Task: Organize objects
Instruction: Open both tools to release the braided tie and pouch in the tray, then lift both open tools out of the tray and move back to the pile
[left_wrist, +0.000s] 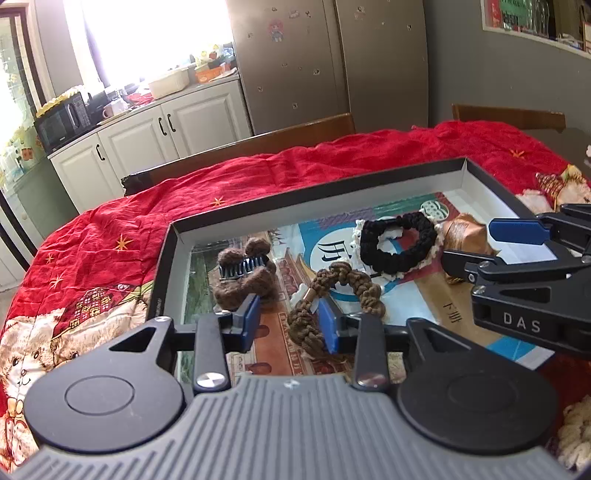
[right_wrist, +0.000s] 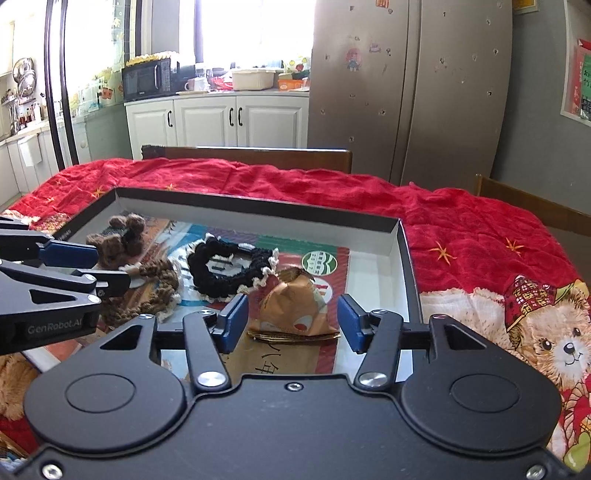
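Note:
A shallow black tray (left_wrist: 317, 194) (right_wrist: 258, 203) lies on the red cloth. In it are a brown fuzzy hair claw (left_wrist: 245, 278) (right_wrist: 122, 236), a brown braided scrunchie (left_wrist: 332, 295) (right_wrist: 155, 284), a black scrunchie with white trim (left_wrist: 399, 243) (right_wrist: 229, 269) and a brown snack packet (left_wrist: 465, 236) (right_wrist: 295, 306). My left gripper (left_wrist: 290, 323) is open over the tray's near edge, its right pad beside the brown scrunchie. My right gripper (right_wrist: 291, 323) is open, its pads either side of the snack packet, apart from it.
The red Christmas tablecloth (right_wrist: 461, 229) with bear prints covers the table. Wooden chair backs (right_wrist: 251, 155) stand beyond the far edge. White cabinets, a microwave and a steel fridge are farther back. Each gripper shows in the other's view (left_wrist: 517, 254) (right_wrist: 66, 266).

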